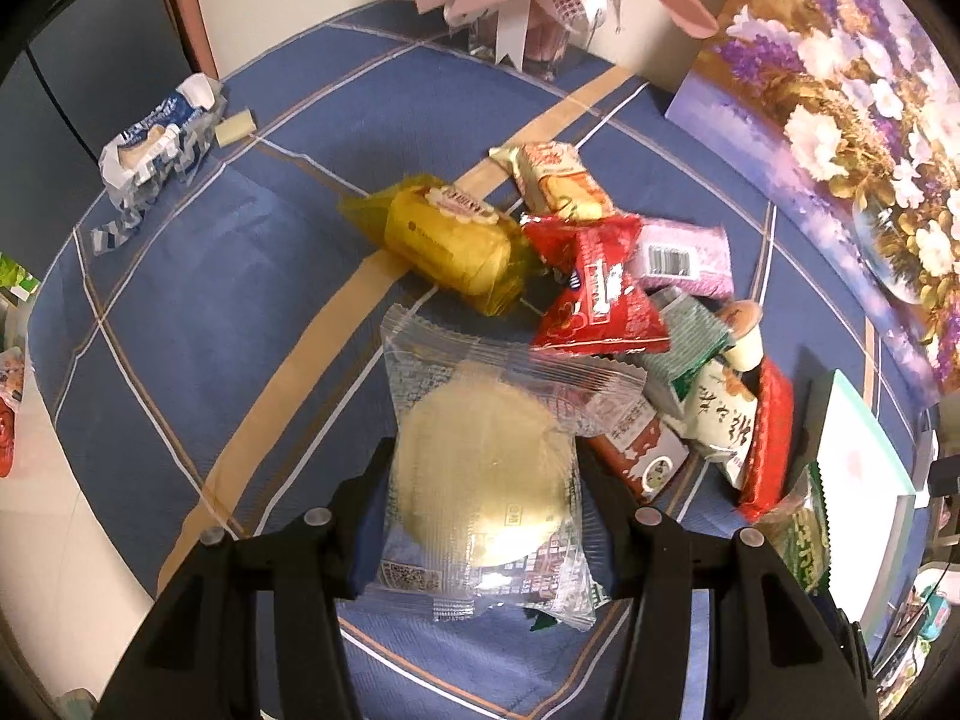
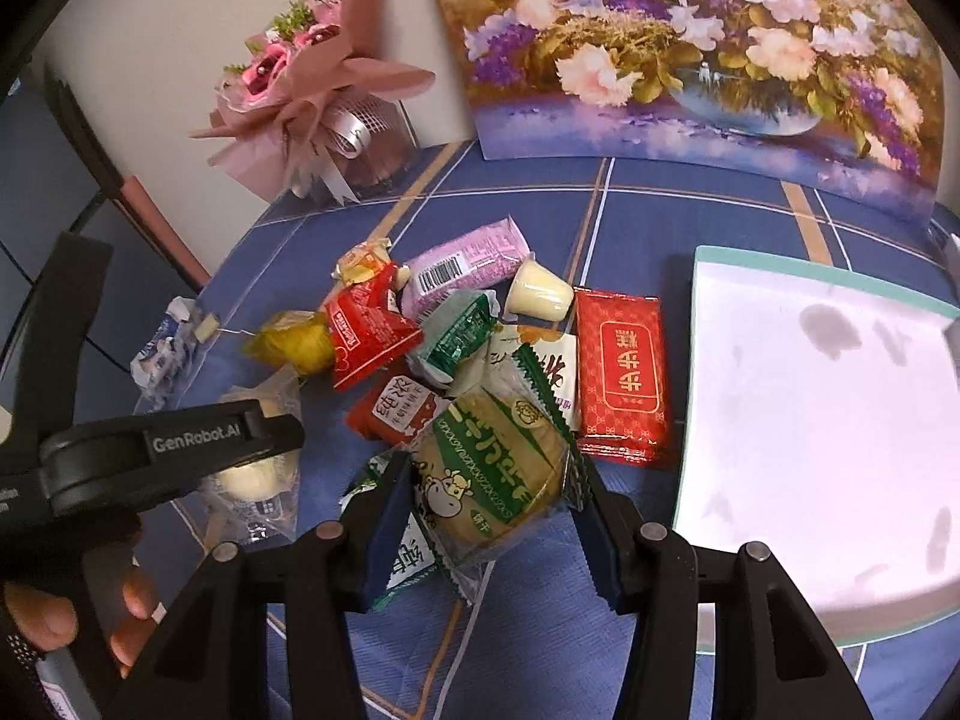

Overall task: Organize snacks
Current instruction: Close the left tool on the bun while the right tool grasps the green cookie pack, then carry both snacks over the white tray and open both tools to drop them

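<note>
The left gripper [image 1: 480, 492] is clamped on a clear-wrapped pale round cake [image 1: 480, 468], held off the cloth; the lower end of its wrapper hangs below the pads. The right gripper [image 2: 489, 480] is clamped on a green-and-white packet [image 2: 498, 474] with a round biscuit inside, also lifted. A hand [image 2: 54, 618] shows at the lower left of the right wrist view, cut off by the frame.

Beneath both lies a blue tablecloth [image 1: 210, 312] with tan and white stripes. The snack pile [image 2: 456, 336] sits mid-table, its packets overlapping so the lower ones are half hidden and their print is hard to read. A white tray [image 2: 810, 420] with a teal rim sits just right of the pile, its far side cut off. A torn blue-white wrapper [image 1: 156, 144] lies well apart to the left.

At the back, a flower painting [image 2: 690, 60] leans on the wall, with a pink bouquet [image 2: 300, 78] beside it
</note>
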Demonstrator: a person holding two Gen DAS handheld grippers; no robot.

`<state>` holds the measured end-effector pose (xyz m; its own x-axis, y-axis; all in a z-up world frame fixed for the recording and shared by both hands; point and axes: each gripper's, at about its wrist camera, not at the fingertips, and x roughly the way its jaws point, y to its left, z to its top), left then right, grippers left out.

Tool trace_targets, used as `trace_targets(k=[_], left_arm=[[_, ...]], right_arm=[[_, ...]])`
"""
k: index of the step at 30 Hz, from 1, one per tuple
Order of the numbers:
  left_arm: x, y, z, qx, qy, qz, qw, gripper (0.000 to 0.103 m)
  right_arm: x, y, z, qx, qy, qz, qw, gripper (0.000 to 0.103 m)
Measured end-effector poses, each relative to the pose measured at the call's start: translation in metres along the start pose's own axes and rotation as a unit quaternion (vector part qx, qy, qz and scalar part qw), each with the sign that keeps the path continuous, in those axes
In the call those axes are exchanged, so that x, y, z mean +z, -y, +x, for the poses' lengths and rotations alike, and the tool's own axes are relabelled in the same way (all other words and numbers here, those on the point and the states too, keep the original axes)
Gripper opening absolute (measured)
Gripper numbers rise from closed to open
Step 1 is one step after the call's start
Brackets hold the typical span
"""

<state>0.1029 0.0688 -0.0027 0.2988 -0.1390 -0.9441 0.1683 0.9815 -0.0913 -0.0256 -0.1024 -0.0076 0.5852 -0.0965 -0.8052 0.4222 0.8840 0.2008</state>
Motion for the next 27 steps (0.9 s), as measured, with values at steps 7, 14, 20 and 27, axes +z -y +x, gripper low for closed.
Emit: trace_targets(k=[7,14,20,27], left_arm=[[-0.016,0.039,-0.014,-0.017,0.013,0.047,0.9987,0.056],[-0.049,0.106,-0.030,-0.053,0.023,0.147,0.9874,0.056],[-0.094,0.169,-0.042,-0.078,0.030,0.250,0.9645,0.056],[-0.135,0.214,-0.033,-0.093,0.013,0.317,0.9437,0.056]], right_arm=[[0.000,0.025,-0.007,-0.034,0.010,0.040,0.999,0.055],[-0.004,0.096,-0.036,-0.108,0.038,0.142,0.983,0.055],[-0.019,0.160,-0.063,-0.139,0.056,0.239,0.959,0.055],[-0.038,0.215,-0.084,-0.187,0.069,0.309,0.930,0.055]])
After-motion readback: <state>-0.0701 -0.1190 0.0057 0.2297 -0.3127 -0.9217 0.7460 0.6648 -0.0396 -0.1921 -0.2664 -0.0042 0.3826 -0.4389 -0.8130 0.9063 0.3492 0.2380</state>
